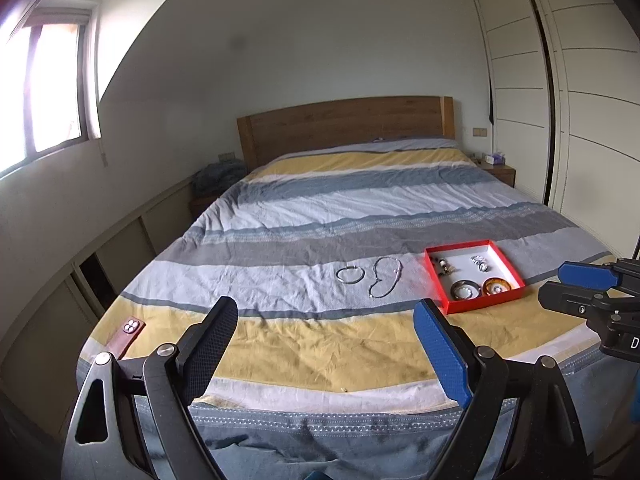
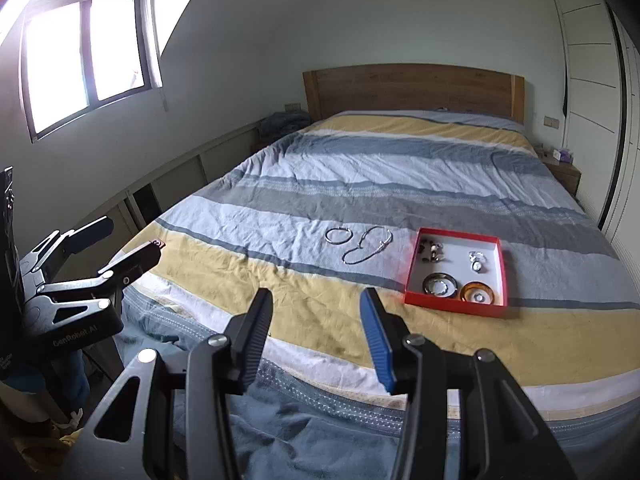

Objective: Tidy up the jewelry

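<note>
**A:** At the foot of the bed, both tools are raised and empty. The right gripper (image 2: 316, 336) has its jaws spread wide on nothing, and the left gripper (image 1: 326, 344) is spread wider still, also holding nothing.

**B:** And the jewelry?

**A:** All farther up the striped bedspread (image 2: 360, 184). From the right gripper, the loose chain necklace (image 2: 366, 245) lies ahead and just to the right, with its long axis running from near-left to far-right. The bangle (image 2: 339, 235) sits just to the left of it, apart from it. The red tray (image 2: 456, 304) is farther right, with rings, earrings and two small dishes already in it.

**B:** Which hand is nearer?

**A:** I'd judge the right one nearer the tray. The two loose pieces lie about midway, slightly toward the right gripper's line.

**B:** Any writing?

**A:** In the right wrist view, the left tool's body reads "GenRobot.AI" (image 2: 74, 338). In the left wrist view a white "D" shows on the right tool at the frame edge, the rest cut off. A phone (image 1: 129, 330) lies at the near-left corner, with no lettering I can read.
</note>
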